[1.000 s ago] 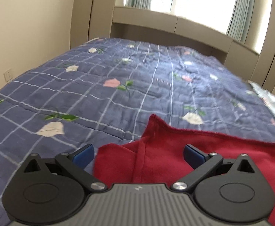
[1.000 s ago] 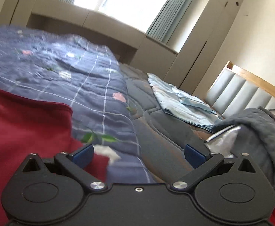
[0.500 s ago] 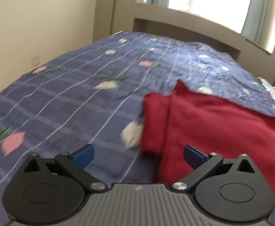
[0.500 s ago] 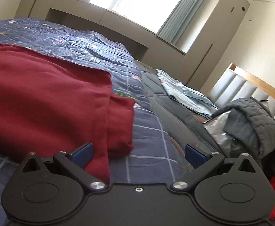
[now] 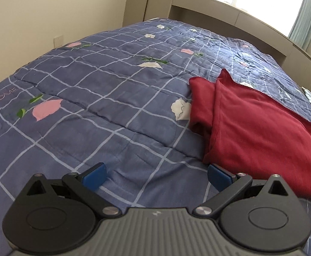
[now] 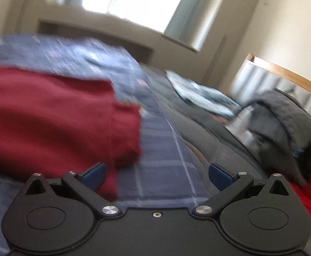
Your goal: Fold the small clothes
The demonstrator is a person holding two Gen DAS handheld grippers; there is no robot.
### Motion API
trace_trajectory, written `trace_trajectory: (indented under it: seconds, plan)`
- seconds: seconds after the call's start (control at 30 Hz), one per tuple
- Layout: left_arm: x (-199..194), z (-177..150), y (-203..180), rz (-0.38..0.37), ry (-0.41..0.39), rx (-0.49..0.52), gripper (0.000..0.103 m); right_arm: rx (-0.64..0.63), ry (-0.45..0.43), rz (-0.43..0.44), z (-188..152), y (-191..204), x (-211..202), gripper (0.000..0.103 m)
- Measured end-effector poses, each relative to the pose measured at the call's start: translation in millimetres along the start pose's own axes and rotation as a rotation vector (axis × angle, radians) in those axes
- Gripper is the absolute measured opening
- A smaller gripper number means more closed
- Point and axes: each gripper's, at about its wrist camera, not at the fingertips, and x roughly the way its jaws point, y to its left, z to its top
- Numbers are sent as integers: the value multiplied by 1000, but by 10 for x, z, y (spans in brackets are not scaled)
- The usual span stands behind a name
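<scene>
Both jaw sets were spread wide and empty: left gripper [image 5: 156,176] hovered over the blue checked quilt [image 5: 104,98], right gripper [image 6: 157,176] likewise, red garment [image 5: 255,125] lying folded toward the quilt's right edge.

You had a dark red garment [image 5: 260,128] on a blue quilt [image 5: 104,98] w/ pale grid lines, pink & white flowers, green leaves. Far right: light-blue cloth [image 6: 204,98], grey jacket [image 6: 287,117]. Fingertips [image 5: 94,176] were blue.
</scene>
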Motion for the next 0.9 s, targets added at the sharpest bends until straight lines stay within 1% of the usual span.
trace_trajectory:
  seconds: [0.1,0.13,0.17,0.23,0.3,0.33,0.37,0.4,0.47,0.53,0.57,0.6,0.7,0.8,0.9]
  plan:
    - [-6,13,-23,-12,-6,-10,103,-18,-55,98,127,-2,20,101]
    - [0,25,-29,-20,-9,-17,103,-15,-55,137,192,1,78,99]
    - [-2,34,-40,-27,-11,-27,103,-7,-40,182,266,-2,176,94]
    - [6,52,-68,-35,-13,-31,103,11,3,227,412,4,409,82]
    - [13,62,-99,-38,-13,-27,103,52,41,259,528,-20,646,58]
    - [17,66,-114,-41,-15,-26,103,79,65,271,584,-37,776,51]
    - [22,71,-128,-45,-16,-26,103,101,90,276,629,-53,890,39]
    - [29,75,-139,-49,-16,-26,103,118,116,287,661,-64,993,33]
    - [49,91,-166,-64,-15,-28,103,150,165,324,701,-76,1160,28]
    - [67,101,-185,-83,-15,-30,103,193,189,363,727,-102,1256,18]
    - [80,107,-196,-92,-12,-32,103,206,194,374,724,-120,1253,9]
    - [89,111,-202,-98,-11,-34,103,213,199,378,727,-129,1251,4]
    - [103,119,-225,-107,-9,-43,103,180,177,340,732,-142,1175,1]
    - [112,121,-234,-111,-10,-42,103,187,187,319,702,-175,1172,1]
    - [134,118,-232,-112,-8,-42,103,166,196,302,659,-119,1179,1]
